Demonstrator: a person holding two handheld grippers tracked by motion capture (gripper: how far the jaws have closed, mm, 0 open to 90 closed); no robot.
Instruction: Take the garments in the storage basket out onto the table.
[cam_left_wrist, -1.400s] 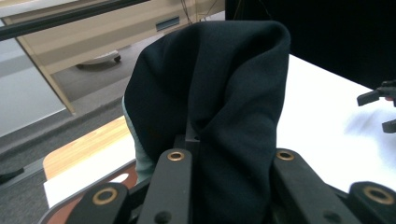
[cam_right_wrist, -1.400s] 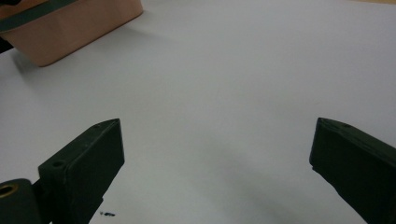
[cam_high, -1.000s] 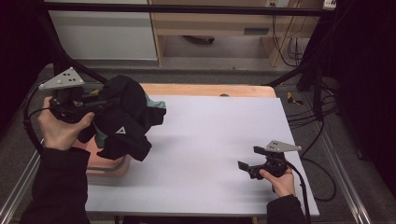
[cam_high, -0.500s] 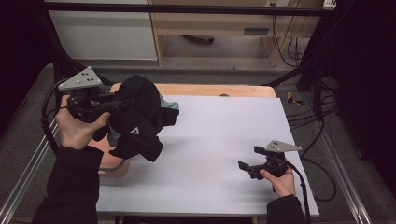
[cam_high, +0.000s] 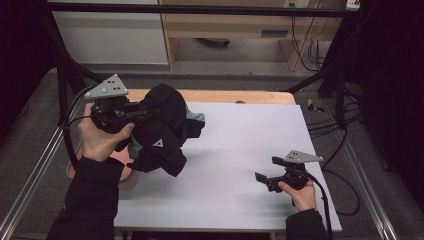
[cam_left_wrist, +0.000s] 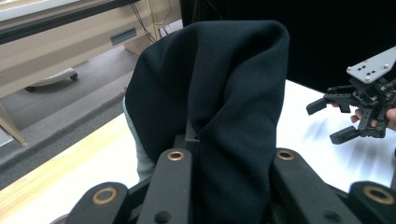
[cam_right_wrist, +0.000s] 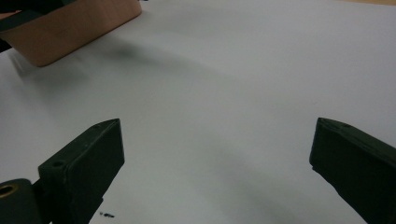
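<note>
1. Left gripper (cam_high: 131, 113) is pinching a black garment (cam_high: 162, 131), bunched and lifted over the table's (cam_high: 240, 150) left edge, above the pink basket (cam_high: 125, 176), so it hangs free.
2. Right gripper (cam_high: 265, 176) rests spread and empty near the front right corner, probably waiting to help.

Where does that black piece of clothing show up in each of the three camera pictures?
High view: the black garment hangs left of centre, clamped in the left gripper above the white tabletop.
Left gripper view: the garment rises from between the jaws through the middle of the picture.
Right gripper view: the garment is not in it; the right gripper stands open.
Shared landmark: the white tabletop, also at.
</note>
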